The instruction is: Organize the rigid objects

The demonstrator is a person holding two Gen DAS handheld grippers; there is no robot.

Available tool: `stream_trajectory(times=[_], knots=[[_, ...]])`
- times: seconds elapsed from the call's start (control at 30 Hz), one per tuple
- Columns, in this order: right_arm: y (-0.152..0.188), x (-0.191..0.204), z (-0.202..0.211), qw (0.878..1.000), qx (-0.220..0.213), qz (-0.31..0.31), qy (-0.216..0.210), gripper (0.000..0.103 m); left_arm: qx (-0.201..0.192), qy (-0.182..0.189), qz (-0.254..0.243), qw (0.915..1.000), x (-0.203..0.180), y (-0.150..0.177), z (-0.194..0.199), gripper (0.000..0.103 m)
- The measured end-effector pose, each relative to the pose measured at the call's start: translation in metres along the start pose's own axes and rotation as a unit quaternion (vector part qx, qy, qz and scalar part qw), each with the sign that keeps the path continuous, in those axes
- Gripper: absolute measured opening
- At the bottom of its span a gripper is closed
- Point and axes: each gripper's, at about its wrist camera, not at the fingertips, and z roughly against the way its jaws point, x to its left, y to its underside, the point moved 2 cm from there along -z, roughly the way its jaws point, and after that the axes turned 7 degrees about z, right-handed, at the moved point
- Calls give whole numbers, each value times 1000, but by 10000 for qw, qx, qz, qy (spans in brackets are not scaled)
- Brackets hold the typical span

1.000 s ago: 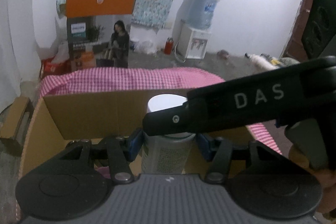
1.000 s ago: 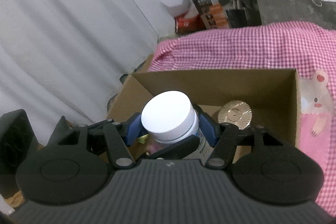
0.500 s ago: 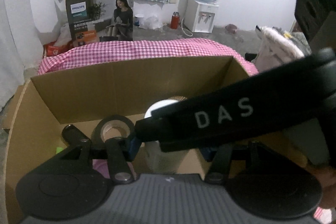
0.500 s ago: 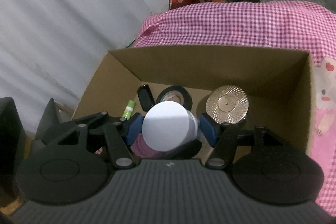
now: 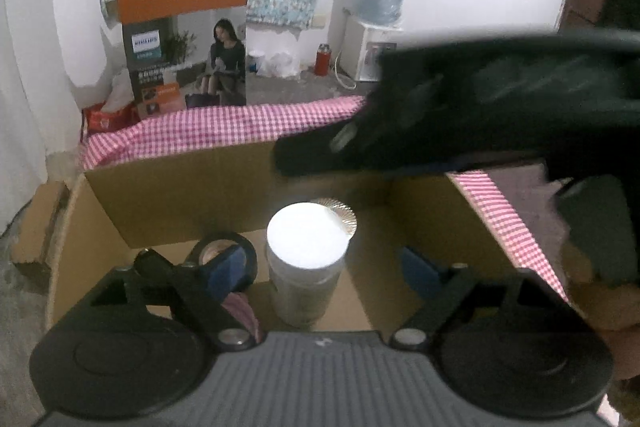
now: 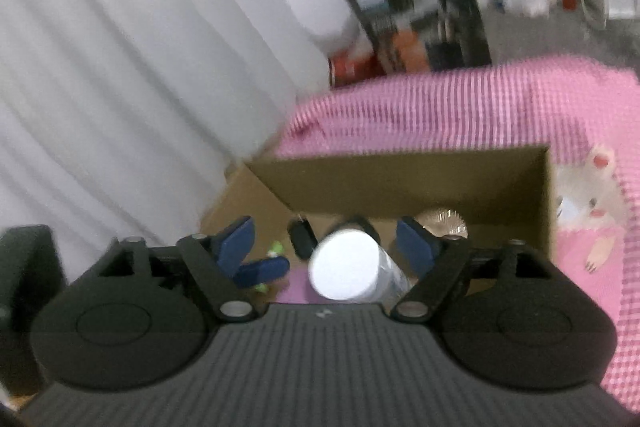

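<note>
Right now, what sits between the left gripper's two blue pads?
In the left wrist view, the white-lidded jar stands in the cardboard box between the pads, untouched; the left gripper has just opened.

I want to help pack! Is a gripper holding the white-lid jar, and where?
Nothing is held. Both grippers just opened; the white-lid jar stands free in the cardboard box.

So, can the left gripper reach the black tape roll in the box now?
Probably yes. The left gripper is open; the tape roll lies by its left finger, while the white-lidded jar stands between the fingers, slightly crowding it.
</note>
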Motion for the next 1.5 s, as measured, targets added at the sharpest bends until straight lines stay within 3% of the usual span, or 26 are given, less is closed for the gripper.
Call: stream_trajectory(times=[0.17, 0.33, 0.43, 0.63, 0.77, 0.9, 1.03, 1.27, 1.5], knots=[[16, 23, 81, 9934, -1136, 129, 127, 102, -313, 97, -63, 9994, -6, 9, 41, 91], [50, 39, 145, 9815, -1811, 245, 572, 102, -555, 213, -114, 9982, -10, 24, 82, 93], [75, 49, 164, 9790, -1789, 389, 900, 102, -625, 283, -173, 9975, -13, 35, 101, 95], [115, 69, 167, 9753, -1152, 918, 1646, 102, -641, 294, -241, 9972, -15, 62, 124, 96], [127, 81, 156, 9701, -845, 1187, 1942, 102, -630, 203, -245, 9975, -8, 76, 132, 96], [124, 88, 146, 9604, -819, 1348, 2299, 102, -572, 149, -82, 9982, 5, 83, 132, 96], [123, 94, 157, 9577, -1011, 1364, 2325, 102, -513, 81, 61, 9986, 17, 92, 134, 96], [126, 97, 165, 9584, -934, 1283, 2374, 102, -581, -51, 225, 9980, 34, 101, 142, 96], [137, 98, 173, 9726, -1187, 1064, 1694, 102, -595, -138, 298, 9977, 44, 109, 147, 96]])
